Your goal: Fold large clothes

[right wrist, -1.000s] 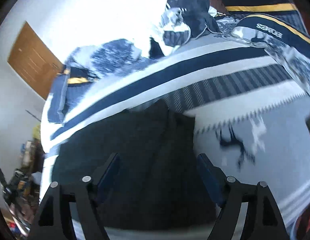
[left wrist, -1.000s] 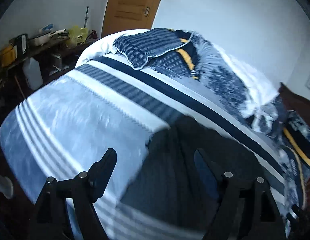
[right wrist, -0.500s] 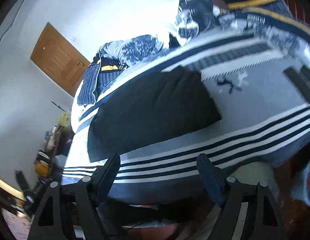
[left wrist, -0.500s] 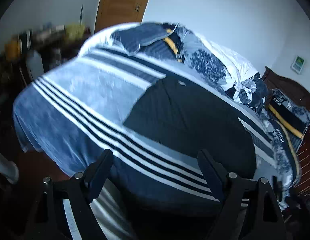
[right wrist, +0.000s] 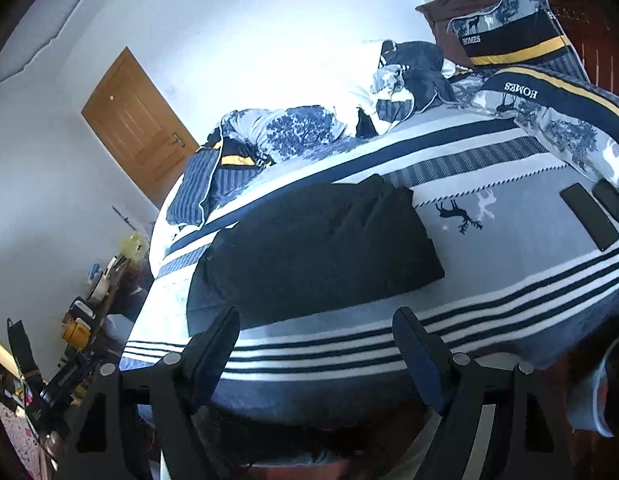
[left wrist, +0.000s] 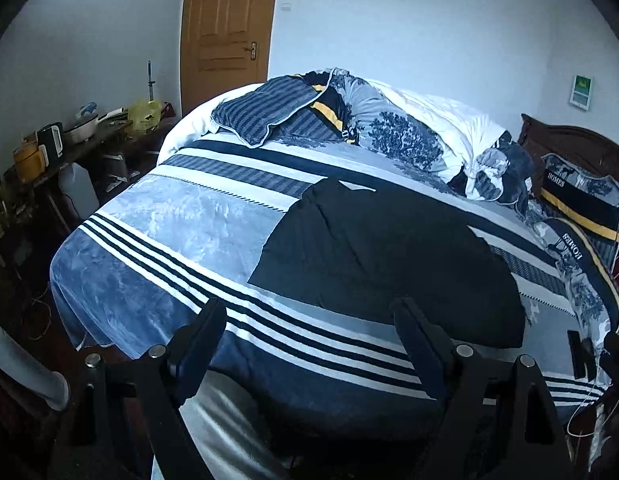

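Black garment (left wrist: 381, 256) lies flat on the bed (left wrist: 157, 240), beyond both spread, empty grippers (left wrist: 309, 344) (right wrist: 315, 344).

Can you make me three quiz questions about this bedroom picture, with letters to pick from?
1. Where is the dark garment?
A. on the floor
B. on the striped blanket
C. hanging on the door

2. What colour is the door?
A. brown
B. green
C. white

3. What are the left gripper and right gripper doing?
A. both squeezing the garment
B. one holding a pillow
C. both open, holding nothing

Answers:
1 B, it lies flat on the blanket.
2 A, plain brown wood.
3 C, fingers spread apart, empty, short of the bed.
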Available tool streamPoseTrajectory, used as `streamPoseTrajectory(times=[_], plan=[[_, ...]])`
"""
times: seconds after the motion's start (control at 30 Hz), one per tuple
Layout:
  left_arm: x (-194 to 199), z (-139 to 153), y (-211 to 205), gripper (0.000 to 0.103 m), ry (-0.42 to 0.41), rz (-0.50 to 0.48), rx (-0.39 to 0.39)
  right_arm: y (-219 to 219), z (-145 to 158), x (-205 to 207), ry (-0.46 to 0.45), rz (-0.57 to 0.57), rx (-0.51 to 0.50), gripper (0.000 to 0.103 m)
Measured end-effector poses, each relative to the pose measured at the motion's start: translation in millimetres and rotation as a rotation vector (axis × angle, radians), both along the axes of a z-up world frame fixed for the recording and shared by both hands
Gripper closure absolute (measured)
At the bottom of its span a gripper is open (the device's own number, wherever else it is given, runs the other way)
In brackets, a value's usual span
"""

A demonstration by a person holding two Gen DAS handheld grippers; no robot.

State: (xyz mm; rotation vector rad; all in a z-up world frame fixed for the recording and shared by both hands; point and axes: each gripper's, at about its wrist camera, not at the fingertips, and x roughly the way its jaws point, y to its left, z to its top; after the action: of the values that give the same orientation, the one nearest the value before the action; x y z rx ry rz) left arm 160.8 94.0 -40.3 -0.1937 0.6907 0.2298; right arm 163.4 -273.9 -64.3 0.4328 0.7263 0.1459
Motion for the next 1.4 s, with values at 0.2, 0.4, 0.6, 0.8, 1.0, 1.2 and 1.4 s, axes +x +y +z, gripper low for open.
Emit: streamPoseTrajectory(times=[0.2, 0.4, 0.6, 0.8, 1.0, 1.2, 1.4], plan=[[26.1, -22.2, -1.7, 0.017, 0.048, 0.01, 0.013, 7.1, -22.6, 26.2, -0.003, 0.006, -0.016, 0.021], [63.3, -58.7, 8.0, 0.017, 0.14, 0.06, -0.011, 2.1, -59.3, 55.0, 0.002, -0.044, 0.049, 0.021], [98.5, -99.5, 32.4, 0.017, 0.241, 0.044, -0.164, -1.6, -86.0, 85.9, 0.071, 0.024, 0.098, 0.021], [135.1, -144.9, 84.3, 0.017, 0.248, 0.125, -0.439, -37.4, -137.1, 134.4, 0.197, -0.008, 0.284, 0.021], [167.8, -187.2, 117.6, 0.017, 0.284, 0.185, -0.558, -76.2, -199.4, 182.4, 0.349, -0.158, 0.409, 0.021], [182.4, -208.1, 151.4, 0.017, 0.202, 0.291, -0.744, -99.3, -244.1, 207.8, 0.401, -0.236, 0.642, 0.021], [188.0, -205.5, 140.1, 0.089, 0.194, 0.219, -0.845, -95.3, -239.4, 226.0, 0.381, -0.196, 0.674, 0.076]])
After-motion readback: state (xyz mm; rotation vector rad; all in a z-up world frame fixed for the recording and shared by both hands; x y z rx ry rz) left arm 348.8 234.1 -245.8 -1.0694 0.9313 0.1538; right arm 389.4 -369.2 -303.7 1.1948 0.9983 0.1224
